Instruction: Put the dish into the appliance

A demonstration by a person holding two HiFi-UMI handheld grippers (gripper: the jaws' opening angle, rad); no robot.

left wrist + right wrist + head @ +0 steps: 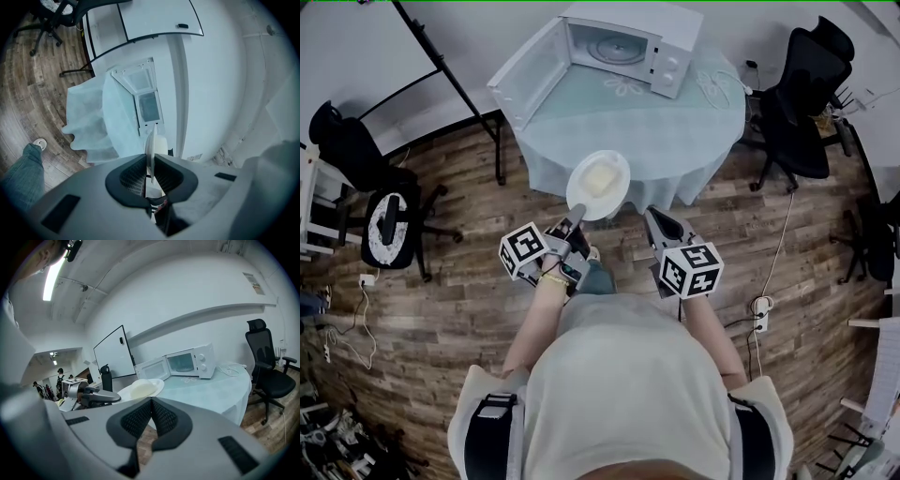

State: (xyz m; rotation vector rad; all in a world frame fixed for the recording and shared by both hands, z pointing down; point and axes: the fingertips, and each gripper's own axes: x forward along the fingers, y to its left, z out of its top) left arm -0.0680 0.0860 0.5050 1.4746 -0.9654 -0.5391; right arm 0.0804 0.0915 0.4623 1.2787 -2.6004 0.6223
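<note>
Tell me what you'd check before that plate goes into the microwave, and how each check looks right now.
1. Microwave door swung open: ok.
2. Inside of the microwave free, only its turntable showing: ok.
3. Left gripper clamped on the rim of the plate: ok.
4. Pale food lying in the plate's middle: ok.
5. Table bare between its near edge and the microwave: ok.
6. Right gripper shut and empty, free to help: ok.
</note>
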